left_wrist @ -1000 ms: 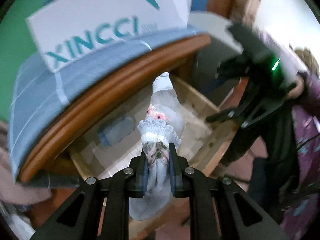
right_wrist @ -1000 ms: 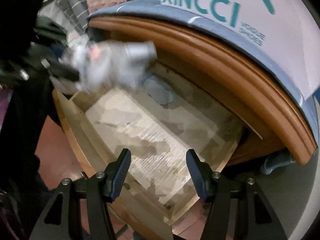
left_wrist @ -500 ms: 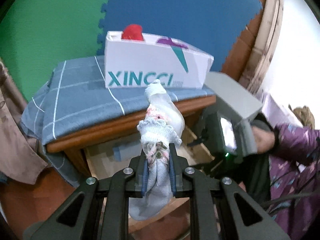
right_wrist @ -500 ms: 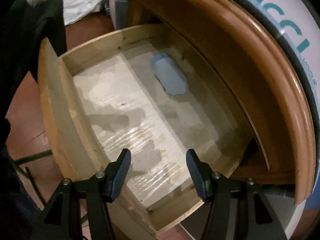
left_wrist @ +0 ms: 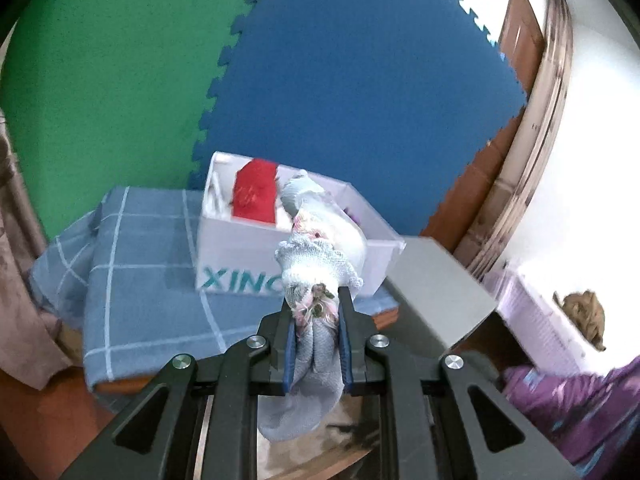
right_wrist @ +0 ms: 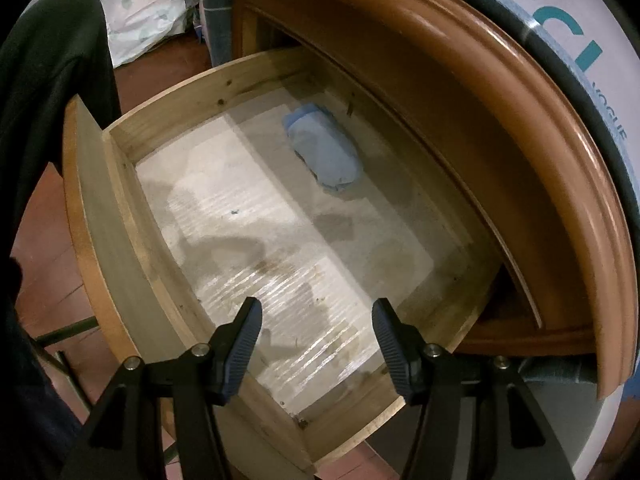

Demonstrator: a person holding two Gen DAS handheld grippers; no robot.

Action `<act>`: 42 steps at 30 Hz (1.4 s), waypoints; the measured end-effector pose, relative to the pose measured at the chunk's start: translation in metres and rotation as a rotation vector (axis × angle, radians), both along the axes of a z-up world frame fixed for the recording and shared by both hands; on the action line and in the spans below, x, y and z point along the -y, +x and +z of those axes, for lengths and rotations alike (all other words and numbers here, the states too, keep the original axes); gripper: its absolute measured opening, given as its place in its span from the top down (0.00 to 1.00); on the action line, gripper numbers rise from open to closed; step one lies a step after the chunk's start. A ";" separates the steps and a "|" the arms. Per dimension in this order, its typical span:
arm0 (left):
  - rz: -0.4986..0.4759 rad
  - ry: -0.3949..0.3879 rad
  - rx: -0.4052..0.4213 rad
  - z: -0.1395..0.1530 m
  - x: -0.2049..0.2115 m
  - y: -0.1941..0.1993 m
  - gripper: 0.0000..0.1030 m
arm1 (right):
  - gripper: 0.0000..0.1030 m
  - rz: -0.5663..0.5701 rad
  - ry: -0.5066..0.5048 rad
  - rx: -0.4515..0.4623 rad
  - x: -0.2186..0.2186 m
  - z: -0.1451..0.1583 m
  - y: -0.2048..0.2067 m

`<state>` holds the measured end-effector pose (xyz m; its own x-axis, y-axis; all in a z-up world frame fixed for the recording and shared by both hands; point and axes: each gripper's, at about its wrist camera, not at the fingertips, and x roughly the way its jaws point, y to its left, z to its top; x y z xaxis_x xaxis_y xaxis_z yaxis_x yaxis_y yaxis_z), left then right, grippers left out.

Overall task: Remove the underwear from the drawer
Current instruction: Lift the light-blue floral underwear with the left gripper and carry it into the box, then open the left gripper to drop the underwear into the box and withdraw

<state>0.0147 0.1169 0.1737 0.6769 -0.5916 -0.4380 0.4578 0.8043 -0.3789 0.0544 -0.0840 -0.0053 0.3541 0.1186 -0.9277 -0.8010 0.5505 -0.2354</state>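
Lifted since a second ago, the left hand-held gripper [left_wrist: 317, 340] has come up from the drawer level, so its view now looks over the top of the surface [left_wrist: 152, 312] rather than under its wooden edge. Its jaws are clamped on a bundle of pale grey underwear [left_wrist: 316, 280] with a frilly edge and a small floral patch; the fabric bulges up above the blue pads and a loose end hangs down below them. Beyond the bundle stands a white box [left_wrist: 236, 256] with teal lettering, resting on the blue checked cloth [left_wrist: 132, 280] that covers the surface. Inside the box a red item [left_wrist: 256, 196] shows beside some lighter things. Behind it a green mat [left_wrist: 100, 80] and a blue mat [left_wrist: 360, 80] join along a toothed seam.

From the right wrist view, the right hand-held gripper [right_wrist: 317, 336] has sunk a little toward the open drawer [right_wrist: 100, 208] and hangs above its front part, jaws standing apart with nothing between them. The drawer floor is lined with a pale, stained sheet [right_wrist: 256, 224]. One folded light blue piece of underwear [right_wrist: 324, 152] lies near the back of the drawer, close under the curved wooden edge [right_wrist: 520, 120], well apart from the gripper's fingertips. A dark sleeve [right_wrist: 52, 80] fills the left of that view
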 end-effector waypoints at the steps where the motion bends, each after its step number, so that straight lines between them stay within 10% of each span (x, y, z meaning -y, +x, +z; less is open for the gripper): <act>1: -0.001 -0.004 0.007 0.006 0.004 0.004 0.85 | 0.43 0.002 0.002 0.000 0.000 0.001 0.000; 16: -0.013 0.066 0.012 0.048 0.079 0.125 0.85 | 0.43 0.019 -0.009 0.001 -0.001 -0.001 -0.005; 42: 0.066 0.193 -0.080 -0.012 0.133 0.223 0.83 | 0.43 0.033 -0.027 -0.047 -0.002 -0.012 -0.008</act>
